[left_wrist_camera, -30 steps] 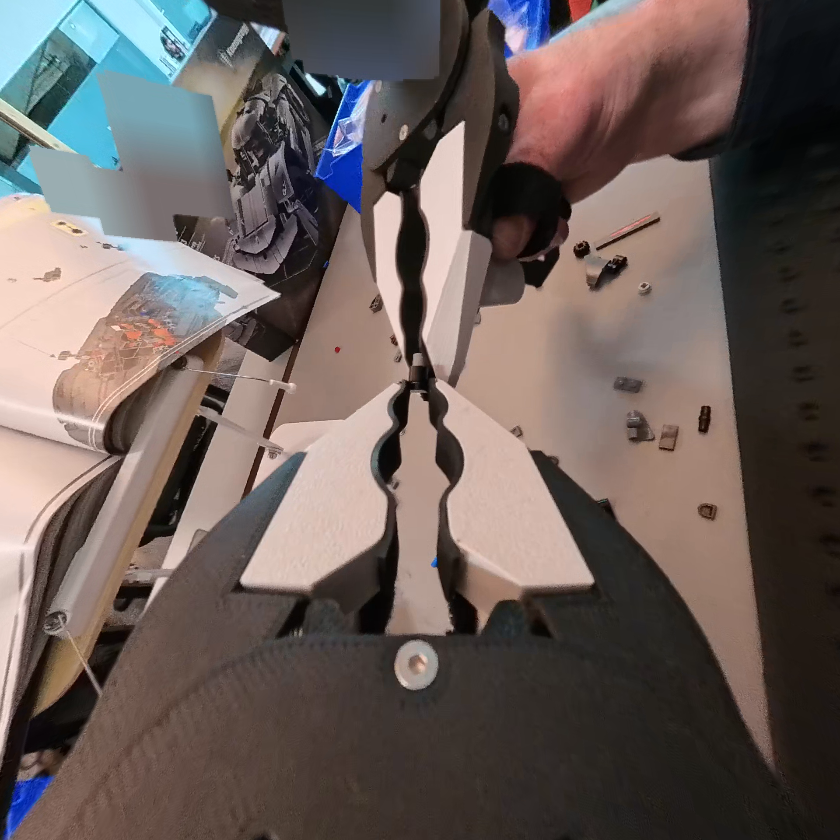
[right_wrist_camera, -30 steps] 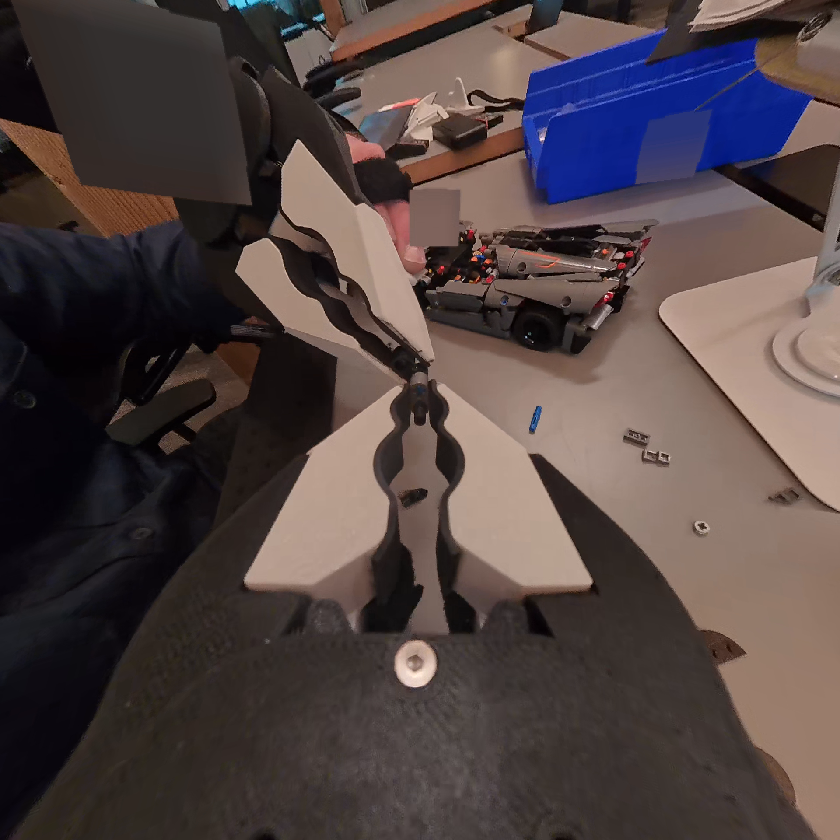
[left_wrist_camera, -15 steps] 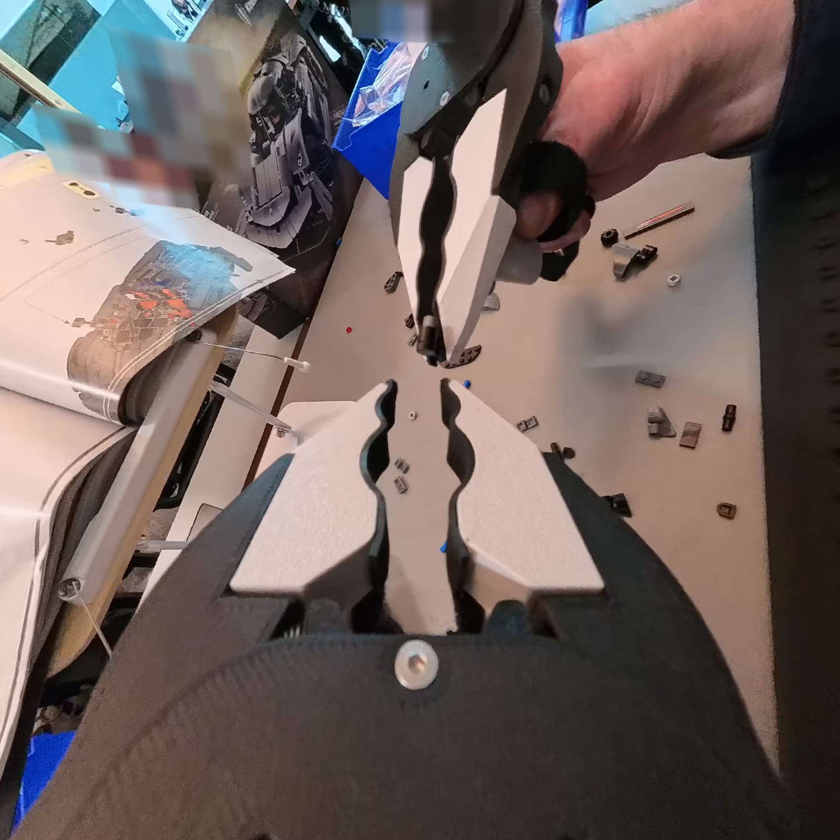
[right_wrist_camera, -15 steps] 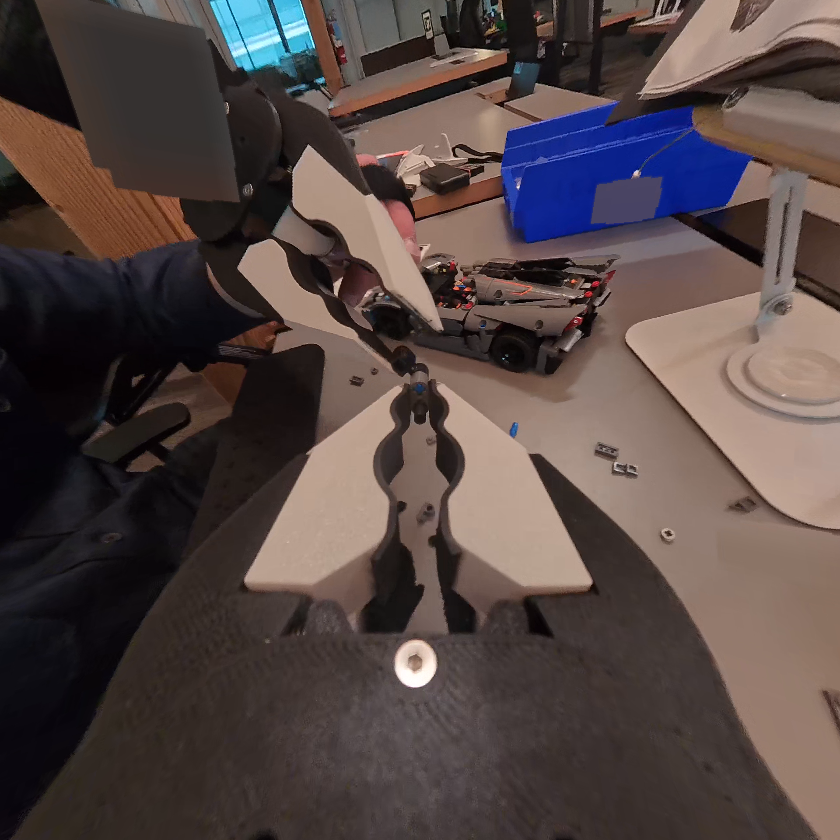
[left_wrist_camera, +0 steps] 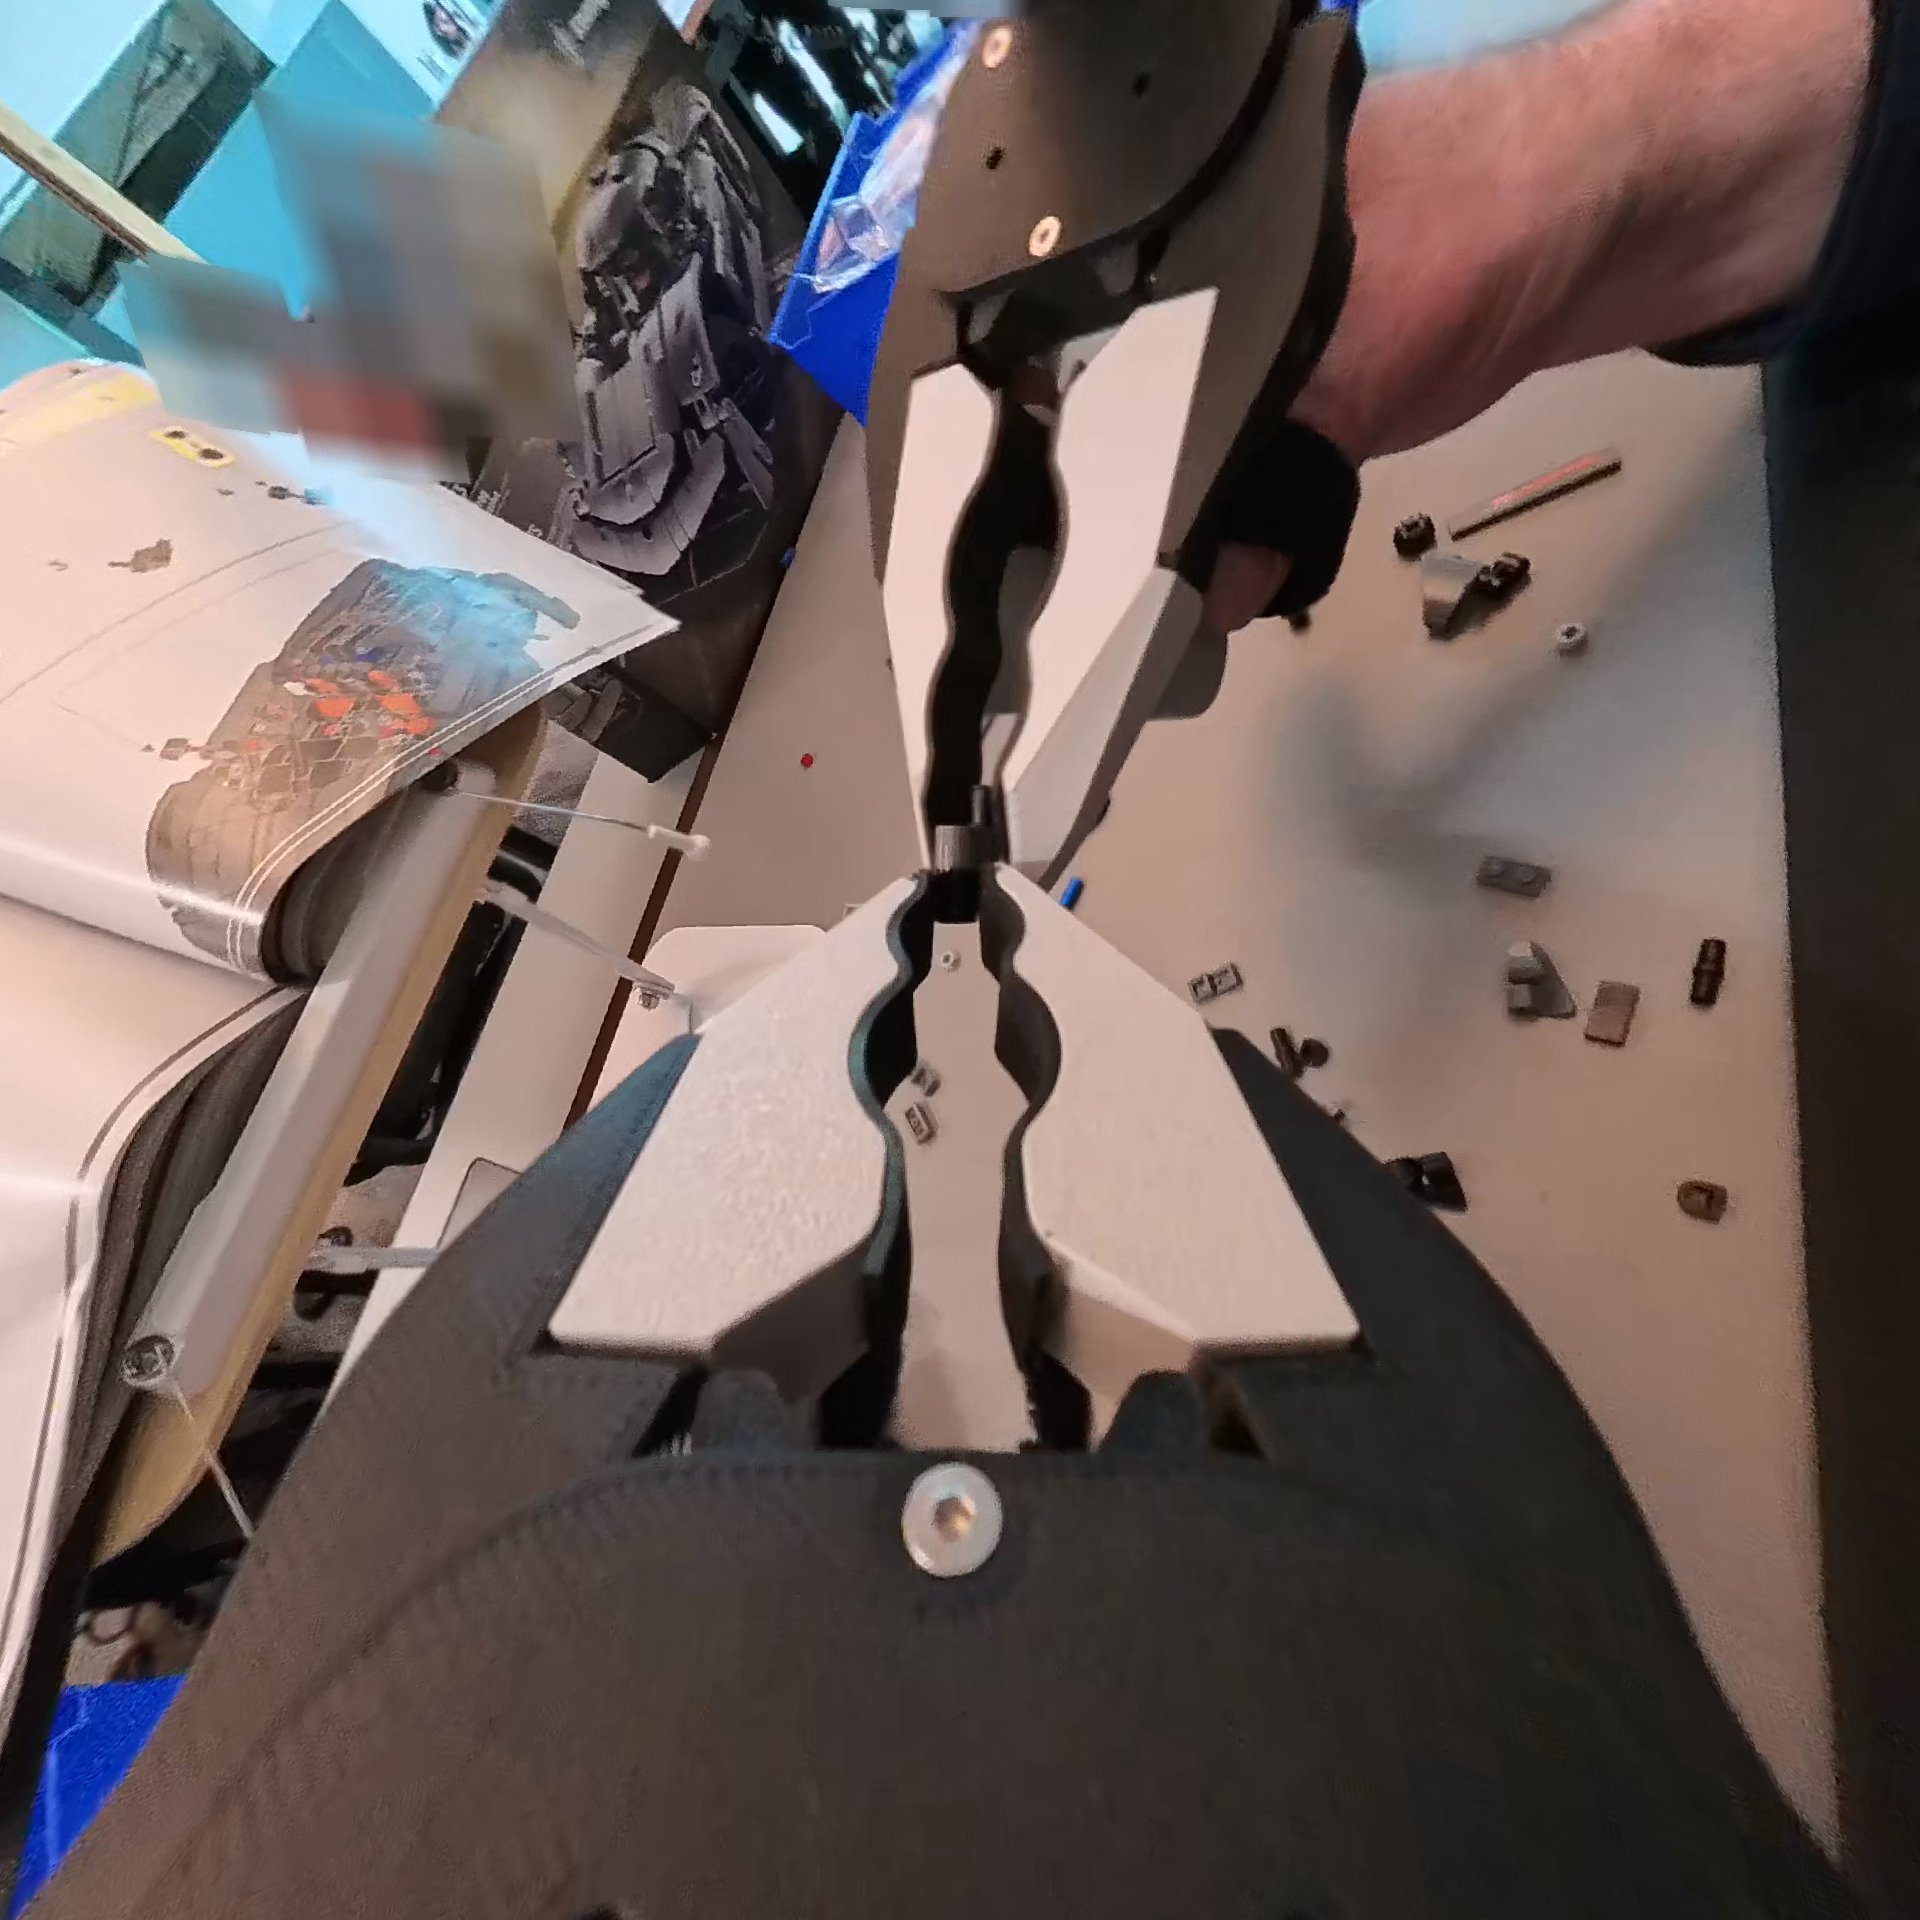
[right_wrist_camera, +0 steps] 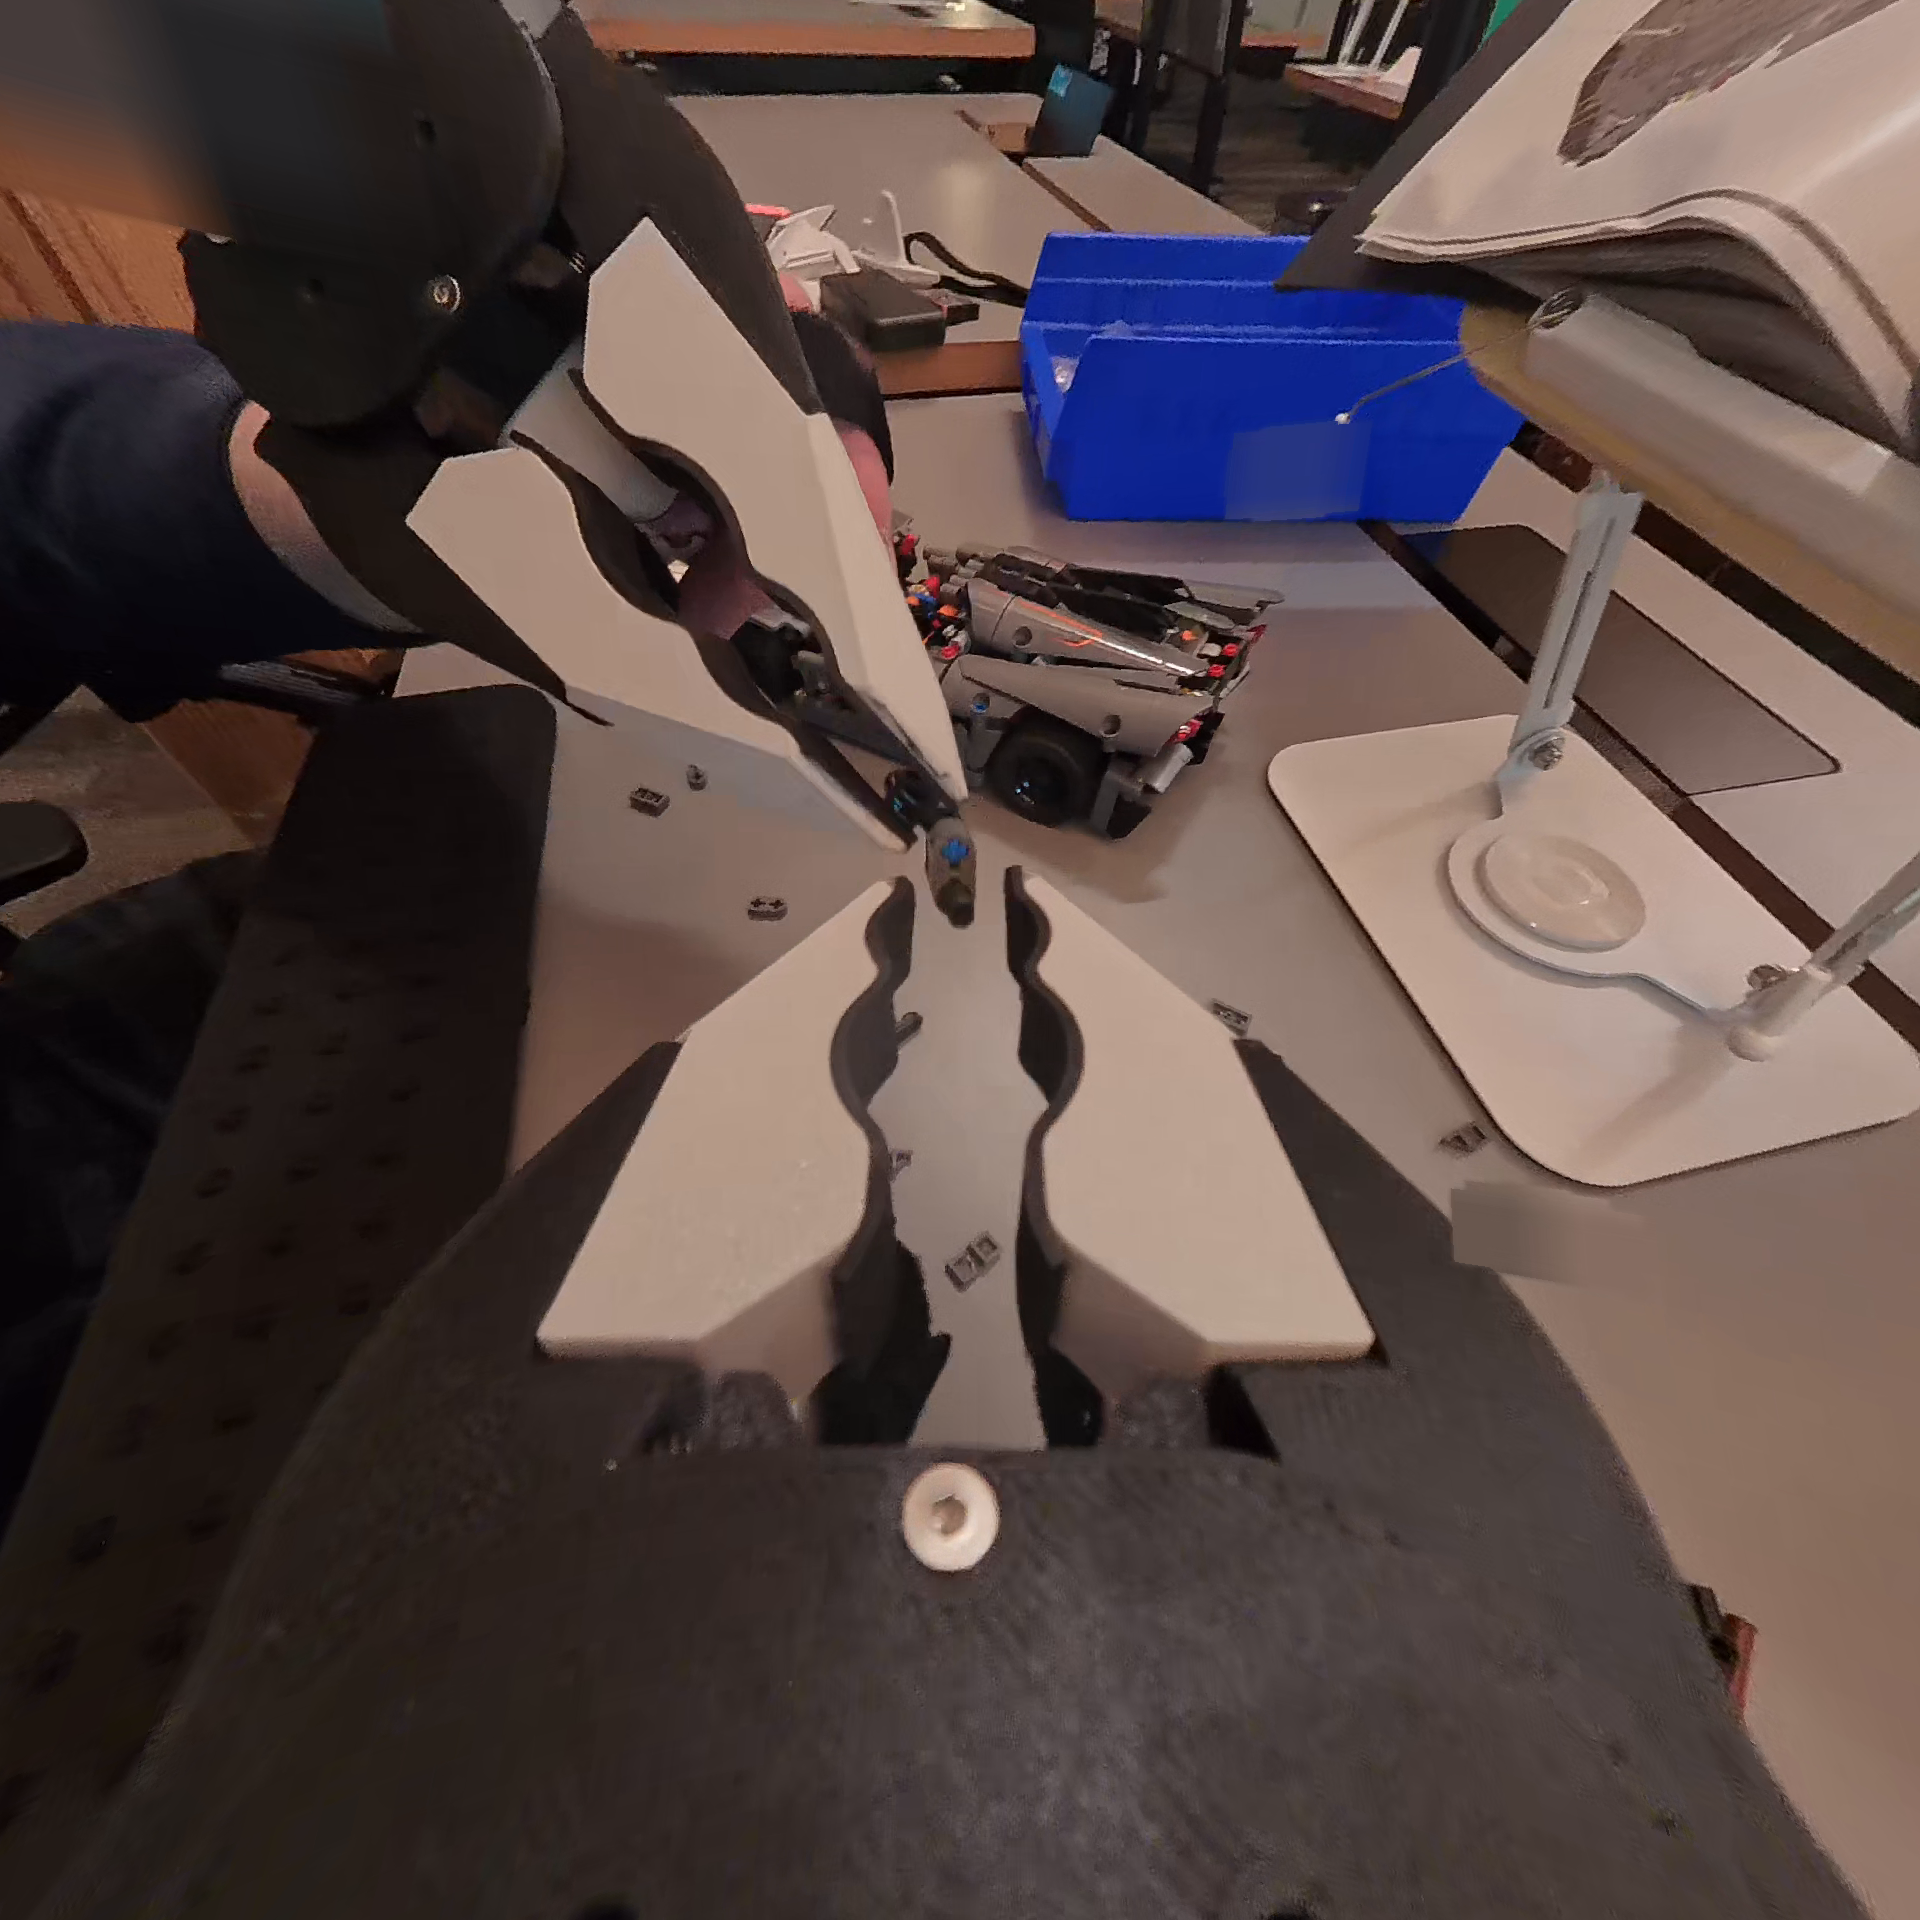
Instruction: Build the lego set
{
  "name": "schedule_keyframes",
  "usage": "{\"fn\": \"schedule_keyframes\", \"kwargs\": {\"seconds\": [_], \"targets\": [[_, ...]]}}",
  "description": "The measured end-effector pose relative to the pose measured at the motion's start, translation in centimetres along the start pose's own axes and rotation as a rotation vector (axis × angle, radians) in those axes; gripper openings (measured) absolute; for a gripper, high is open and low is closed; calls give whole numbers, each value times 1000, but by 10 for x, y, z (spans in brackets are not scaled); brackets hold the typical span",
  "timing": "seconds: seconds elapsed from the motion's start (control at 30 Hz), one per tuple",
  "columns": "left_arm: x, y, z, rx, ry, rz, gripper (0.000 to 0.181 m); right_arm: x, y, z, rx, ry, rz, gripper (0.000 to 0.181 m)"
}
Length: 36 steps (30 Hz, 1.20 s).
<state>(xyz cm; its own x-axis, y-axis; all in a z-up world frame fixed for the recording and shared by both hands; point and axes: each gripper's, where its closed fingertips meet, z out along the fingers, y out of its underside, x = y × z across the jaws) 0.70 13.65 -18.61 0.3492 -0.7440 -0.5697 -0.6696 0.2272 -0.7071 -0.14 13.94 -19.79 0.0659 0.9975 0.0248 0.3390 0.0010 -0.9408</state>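
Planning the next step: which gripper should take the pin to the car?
Left. The left gripper is shut on the pin; the right gripper has its jaws open around the free end, gripping nothing. The car sits just beyond.

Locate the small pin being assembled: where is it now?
Centre of the right wrist view: the small pin is pinched by the left gripper, poking between the open jaws of the right gripper, just in front of the grey lego car.

We see bright, even light on the pale table (left_wrist_camera: 1299, 831) in the left view; the right view is dimmer, warmer. Both edges bend and blur.
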Motion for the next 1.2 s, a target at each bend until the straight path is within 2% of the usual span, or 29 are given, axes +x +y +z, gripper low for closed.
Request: {"fn": "schedule_keyframes", "kwargs": {"seconds": [0.13,0.33,0.4,0.77,0.8,0.9,1.03,1.2], "targets": [[-8,-2,-1,60,-2,-112,5,9,10,-4,-24,14,13,20],[-5,-5,4,142,66,-265,5,6,1,-6,55,-48,102,11],[-5,-7,5,165,74,-287,5,2,1,-4,56,-54,91,4],[-6,-5,8,183,103,-376,5,4,2,-6,64,-70,137,3],[-8,-4,8,186,104,-401,5,6,1,-6,68,-53,127,6],[-14,0,9,199,120,-523,5,14,-1,-8,61,72,6,28],[-18,4,11,228,189,-717,5,20,-1,-6,-12,258,-245,30],[-10,6,18,226,258,-822,5,30,-1,-6,-89,445,-464,32]]}}
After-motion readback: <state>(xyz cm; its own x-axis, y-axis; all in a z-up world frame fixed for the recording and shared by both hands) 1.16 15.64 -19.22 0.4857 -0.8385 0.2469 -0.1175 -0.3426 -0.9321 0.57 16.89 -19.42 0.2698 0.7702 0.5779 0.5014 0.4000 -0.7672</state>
